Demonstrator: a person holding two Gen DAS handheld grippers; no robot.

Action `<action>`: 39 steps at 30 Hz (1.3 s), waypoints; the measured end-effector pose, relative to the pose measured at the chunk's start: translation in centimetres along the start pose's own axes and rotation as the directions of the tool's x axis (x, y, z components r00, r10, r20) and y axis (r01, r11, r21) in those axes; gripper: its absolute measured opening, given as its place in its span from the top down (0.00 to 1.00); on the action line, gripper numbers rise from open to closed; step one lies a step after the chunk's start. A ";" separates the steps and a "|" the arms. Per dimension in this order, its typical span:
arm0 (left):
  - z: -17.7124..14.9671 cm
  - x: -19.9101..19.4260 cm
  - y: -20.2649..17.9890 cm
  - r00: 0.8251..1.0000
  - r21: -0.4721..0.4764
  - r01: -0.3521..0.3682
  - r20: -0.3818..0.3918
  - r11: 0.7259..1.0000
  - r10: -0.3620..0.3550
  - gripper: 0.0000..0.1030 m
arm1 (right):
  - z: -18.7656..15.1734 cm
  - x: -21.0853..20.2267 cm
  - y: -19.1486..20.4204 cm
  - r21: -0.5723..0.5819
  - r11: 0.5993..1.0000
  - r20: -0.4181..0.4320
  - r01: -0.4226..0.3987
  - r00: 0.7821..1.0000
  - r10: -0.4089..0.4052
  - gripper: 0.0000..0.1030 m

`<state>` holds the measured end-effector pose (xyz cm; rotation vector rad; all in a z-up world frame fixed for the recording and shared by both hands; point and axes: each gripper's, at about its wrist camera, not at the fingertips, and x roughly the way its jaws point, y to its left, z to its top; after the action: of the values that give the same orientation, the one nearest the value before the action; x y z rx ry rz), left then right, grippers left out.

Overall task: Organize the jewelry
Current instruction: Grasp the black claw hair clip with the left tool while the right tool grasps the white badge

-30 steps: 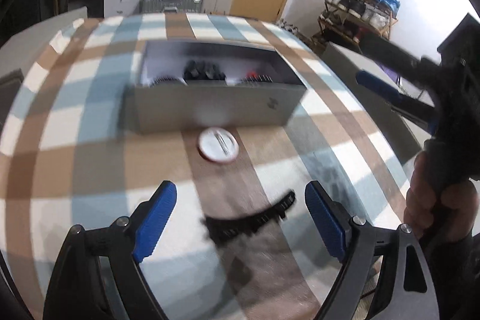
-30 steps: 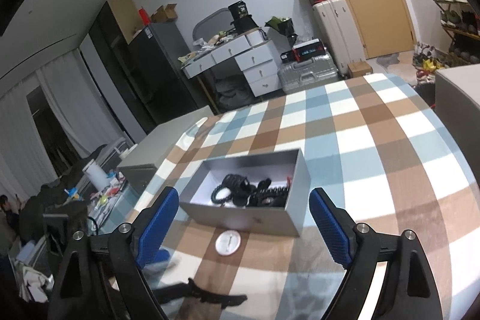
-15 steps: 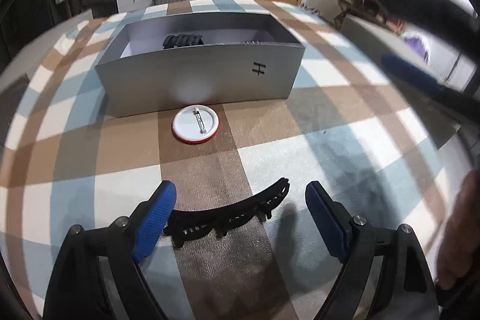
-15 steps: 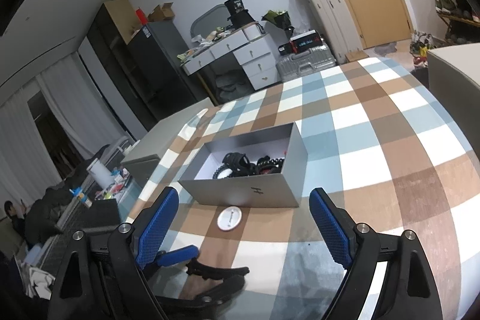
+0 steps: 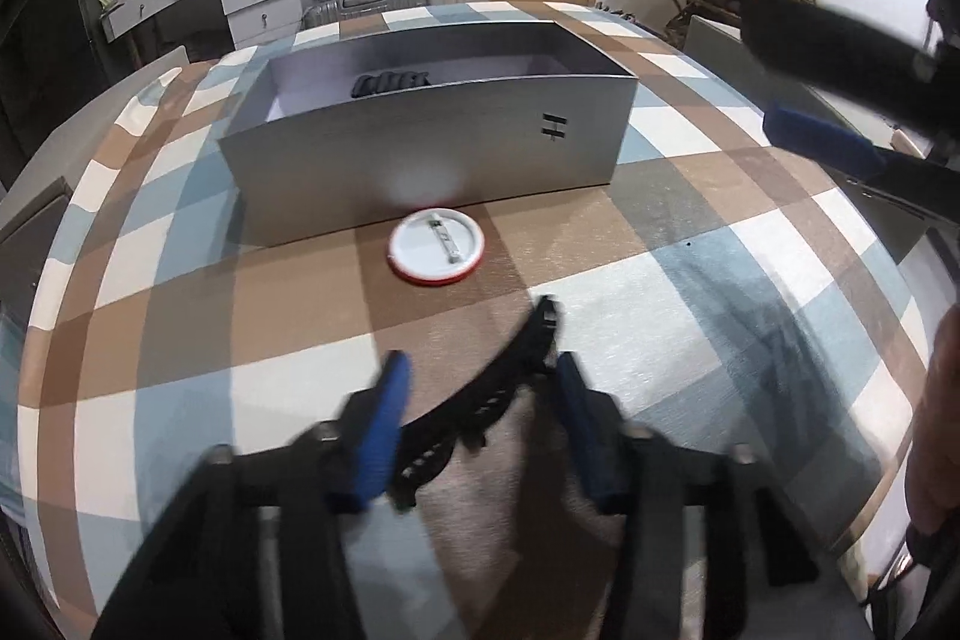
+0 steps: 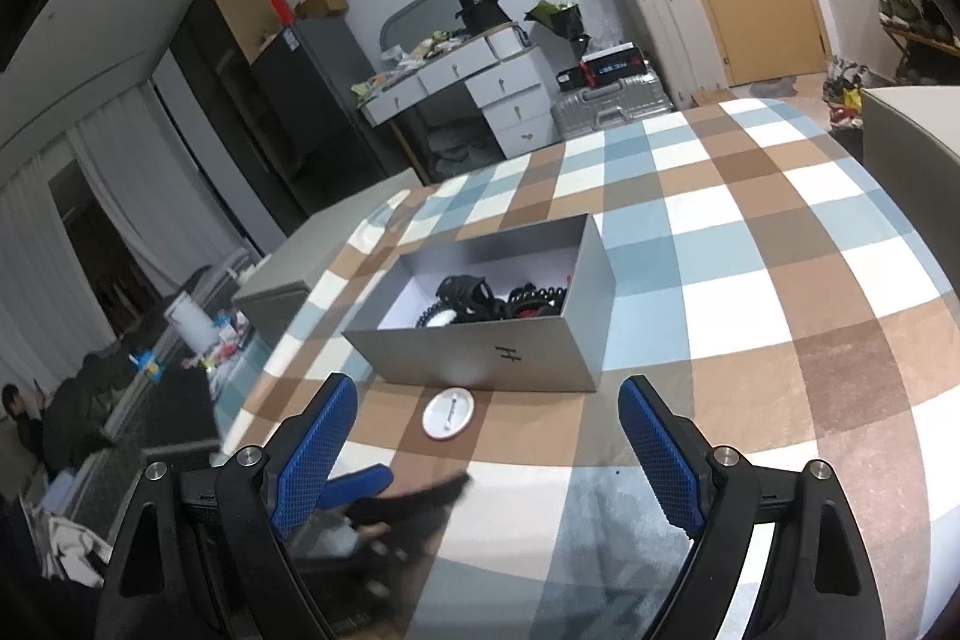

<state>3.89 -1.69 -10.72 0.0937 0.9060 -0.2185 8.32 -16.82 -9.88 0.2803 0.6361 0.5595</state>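
Left gripper: jaws closing around the black hair comb; comb between the blue pads, contact blurred, grip not certain.
Black hair comb: low on the tabletop, curved, teeth along one edge, far tip toward the badge.
Right gripper: jaws wide, nothing between them, above the near part of the tabletop.
Round badge: white with red rim, pin side up, flat on the tabletop just in front of the grey box.
Grey box: open-topped, mid-tabletop, marked on its near wall.
Box contents: black hair claw and other dark pieces, piled together.
Tabletop cover: plaid of blue, brown and white.
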 end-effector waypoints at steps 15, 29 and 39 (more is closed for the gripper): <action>0.0 -1.0 3.9 0.985 -0.130 0.171 0.028 0.977 -0.169 0.86 | -0.4 2.7 2.0 -0.042 0.999 -0.068 0.030 0.997 -0.032 0.13; 0.6 -4.4 8.7 0.976 -0.233 0.187 0.154 0.954 -0.154 0.87 | -1.9 8.3 5.2 -0.166 0.986 -0.200 0.029 0.978 -0.063 0.19; 0.4 -4.8 11.7 0.973 -0.267 0.183 0.188 0.946 -0.135 0.87 | -2.8 13.1 7.9 -0.387 0.906 -0.242 0.172 0.929 -0.280 0.30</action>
<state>3.95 10.32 -6.79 -0.2622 0.7685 -0.2414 12.05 -2.67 -15.06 -0.2291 0.8253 0.4828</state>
